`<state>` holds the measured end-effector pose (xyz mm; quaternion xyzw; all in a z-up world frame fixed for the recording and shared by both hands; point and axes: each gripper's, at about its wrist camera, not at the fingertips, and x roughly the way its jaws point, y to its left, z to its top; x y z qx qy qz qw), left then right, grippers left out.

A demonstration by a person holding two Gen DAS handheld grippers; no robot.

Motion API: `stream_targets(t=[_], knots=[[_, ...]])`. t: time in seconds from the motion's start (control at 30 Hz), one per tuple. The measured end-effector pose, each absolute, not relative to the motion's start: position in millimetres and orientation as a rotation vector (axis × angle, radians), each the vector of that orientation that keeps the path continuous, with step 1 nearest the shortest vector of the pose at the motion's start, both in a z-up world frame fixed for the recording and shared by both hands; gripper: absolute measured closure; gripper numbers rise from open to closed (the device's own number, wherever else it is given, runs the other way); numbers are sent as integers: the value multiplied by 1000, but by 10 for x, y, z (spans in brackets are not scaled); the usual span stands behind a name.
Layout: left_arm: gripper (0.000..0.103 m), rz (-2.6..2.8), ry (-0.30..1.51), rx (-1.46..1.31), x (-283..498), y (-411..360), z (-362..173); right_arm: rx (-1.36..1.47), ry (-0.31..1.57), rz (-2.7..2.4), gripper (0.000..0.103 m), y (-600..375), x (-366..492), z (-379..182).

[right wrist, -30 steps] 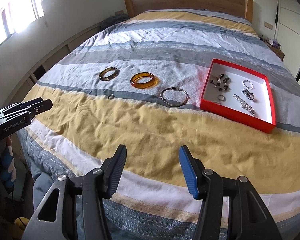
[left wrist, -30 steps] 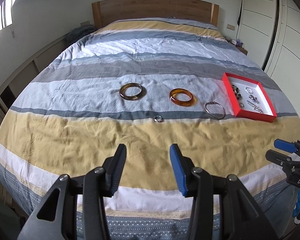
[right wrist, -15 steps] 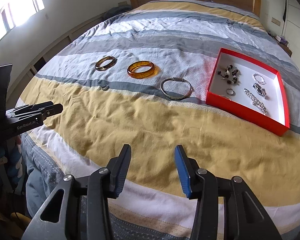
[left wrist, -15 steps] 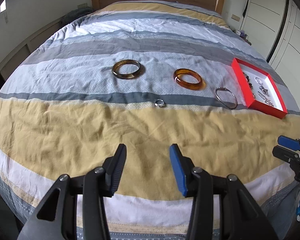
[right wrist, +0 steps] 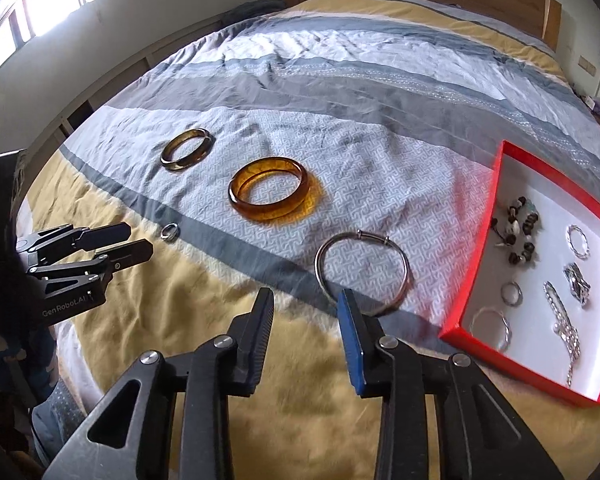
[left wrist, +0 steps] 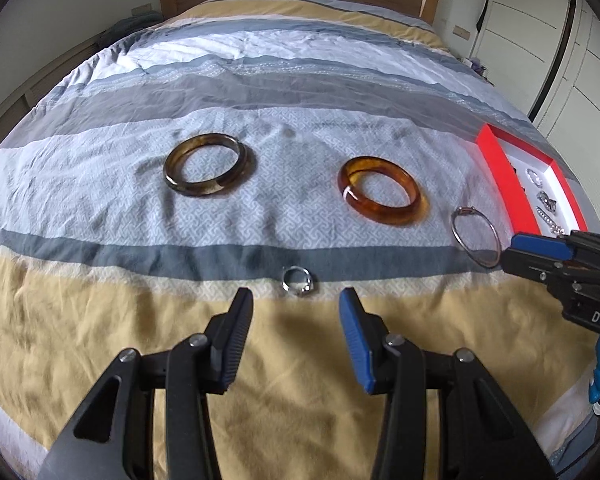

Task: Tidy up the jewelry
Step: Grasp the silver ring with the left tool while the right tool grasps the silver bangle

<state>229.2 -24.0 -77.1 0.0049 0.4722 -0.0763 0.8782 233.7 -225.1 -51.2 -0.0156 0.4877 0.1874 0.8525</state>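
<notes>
Left gripper [left wrist: 296,304], fingers apart, hovers just short of the small ring [left wrist: 297,279]. Right gripper [right wrist: 305,306], fingers apart, nears the silver bangle [right wrist: 362,274].

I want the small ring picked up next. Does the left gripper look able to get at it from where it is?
Probably yes. The left gripper is open, and the small ring lies just beyond its fingertips on the bedspread, with nothing between them.
</notes>
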Motion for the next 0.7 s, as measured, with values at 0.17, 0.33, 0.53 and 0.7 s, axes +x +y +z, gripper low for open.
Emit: stream_targets(t=[0.17,0.33,0.53,0.7], knots=[[60,-167,1000,14,2446,-277,-905,-34,1074,388,75,-2208,2610,-752],[62,-168,1022,-3,2508,-283,-1078,-40,1113,411,77,-2166,2703,-933],[85,-178,1008,-7,2554,-261,-1114,28,1128,426,84,-2154,2781,-1060],[86,-181,1002,-5,2515,-260,-1054,53,1115,442,98,-2123,2767,-1030]])
